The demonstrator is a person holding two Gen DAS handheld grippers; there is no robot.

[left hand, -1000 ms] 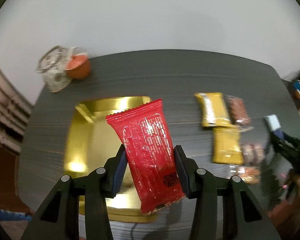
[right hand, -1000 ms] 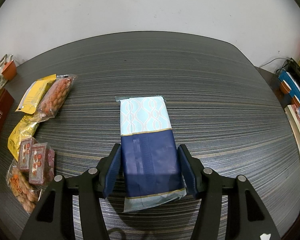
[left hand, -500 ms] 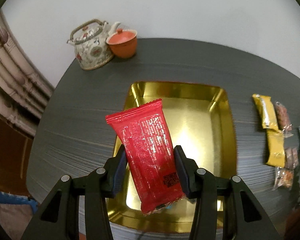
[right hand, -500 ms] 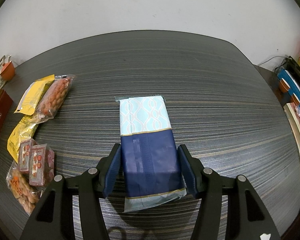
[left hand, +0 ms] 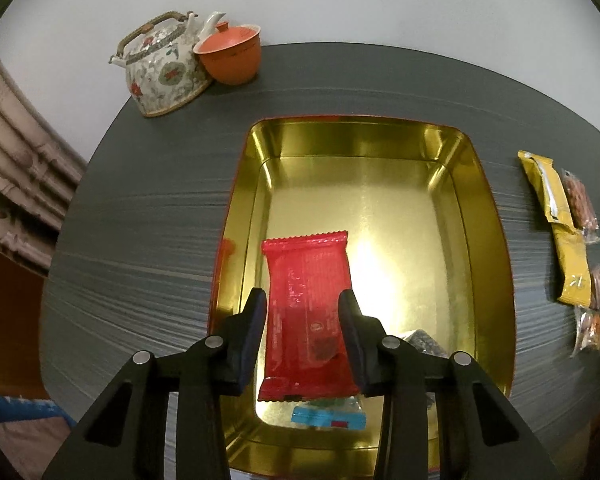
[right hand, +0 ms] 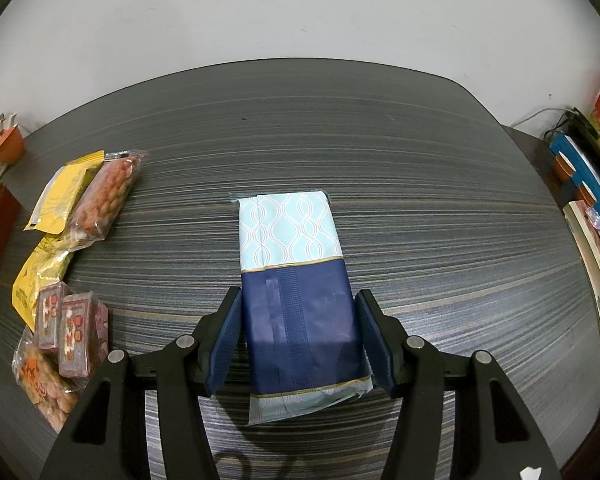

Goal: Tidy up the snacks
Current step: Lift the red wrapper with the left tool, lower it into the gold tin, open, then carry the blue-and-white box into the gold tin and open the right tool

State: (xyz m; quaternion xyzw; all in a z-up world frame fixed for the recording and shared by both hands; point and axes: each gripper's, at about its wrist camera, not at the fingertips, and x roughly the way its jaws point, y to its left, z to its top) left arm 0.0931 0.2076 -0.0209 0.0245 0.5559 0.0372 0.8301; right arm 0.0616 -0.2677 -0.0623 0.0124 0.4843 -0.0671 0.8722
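Fingers of left gripper just closing, clamped on red packet over gold tin; right gripper clamped on blue pack.

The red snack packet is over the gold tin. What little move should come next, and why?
Probably open the left gripper and let go. Its fingers have just been closing, with the red packet between them, and the packet sits low over the gold tin, above a blue-wrapped snack already inside.
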